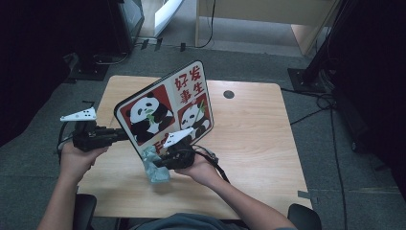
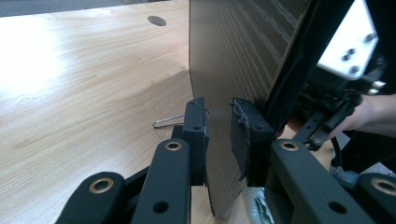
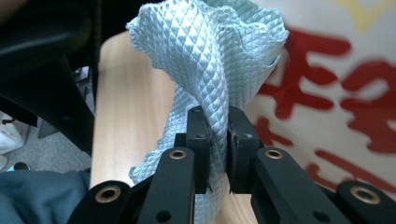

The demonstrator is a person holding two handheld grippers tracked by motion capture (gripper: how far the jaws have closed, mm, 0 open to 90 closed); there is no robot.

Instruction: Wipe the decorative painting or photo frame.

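Holding panda board (image 1: 165,108) tilted above table (image 1: 249,129), edge clamped by left gripper (image 2: 219,126). Pinching pale blue cloth (image 3: 215,70) tight in right gripper (image 3: 217,140), bunched against board's lower printed face, near table's front edge.

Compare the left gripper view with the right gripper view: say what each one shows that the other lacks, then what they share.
Left gripper view: the board's dark ribbed back, clamped at its edge by the left gripper, and a wire clip on the table. Right gripper view: the pale blue cloth pinched in the right gripper, and the board's white face with red characters. Both: the wooden table.
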